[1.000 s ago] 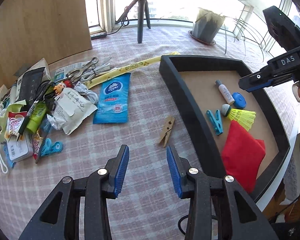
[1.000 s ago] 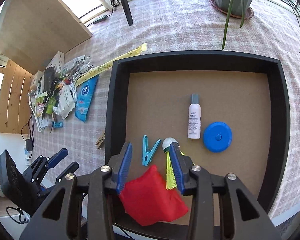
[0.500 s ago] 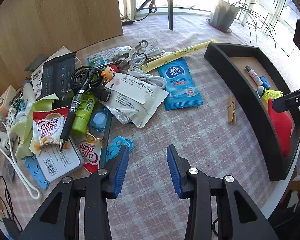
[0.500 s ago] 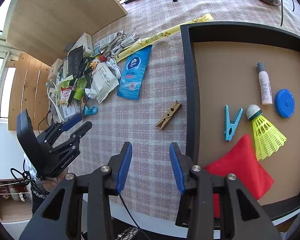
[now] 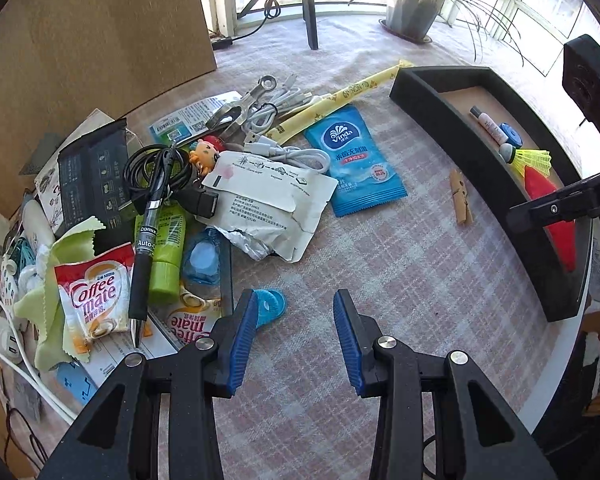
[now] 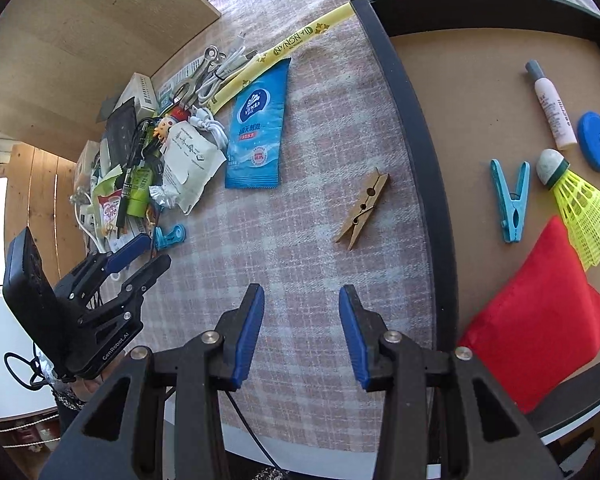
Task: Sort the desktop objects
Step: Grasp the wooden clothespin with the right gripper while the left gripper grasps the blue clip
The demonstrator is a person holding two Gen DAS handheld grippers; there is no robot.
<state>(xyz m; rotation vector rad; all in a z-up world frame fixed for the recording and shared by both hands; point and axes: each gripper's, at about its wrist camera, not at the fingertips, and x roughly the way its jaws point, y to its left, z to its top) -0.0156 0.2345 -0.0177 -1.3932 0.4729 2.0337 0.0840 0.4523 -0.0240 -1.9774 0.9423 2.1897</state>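
My left gripper (image 5: 294,312) is open and empty, just above a light blue plastic clip (image 5: 270,306) at the edge of a clutter pile (image 5: 140,216). It also shows in the right wrist view (image 6: 140,256). My right gripper (image 6: 300,320) is open and empty over the checked cloth, short of a wooden clothespin (image 6: 362,210), which also shows in the left wrist view (image 5: 460,200). A black tray (image 6: 416,128) on the right holds a blue clip (image 6: 510,200), a shuttlecock (image 6: 580,196), a red cloth bag (image 6: 540,320), a small bottle (image 6: 552,106) and a blue disc (image 6: 596,146).
The pile holds a blue Vinda tissue pack (image 5: 352,160), a white pouch (image 5: 268,200), a black pen (image 5: 148,232), Coffee-mate sachets (image 5: 92,296), cables and a wrench. A yellow sleeve (image 5: 340,100), a tripod leg (image 5: 310,20) and a plant pot (image 5: 412,16) stand behind.
My left gripper swung left from the tray and clothespin to the clutter pile and closed in on the blue clip. My right gripper drew back left off the tray, over the cloth.
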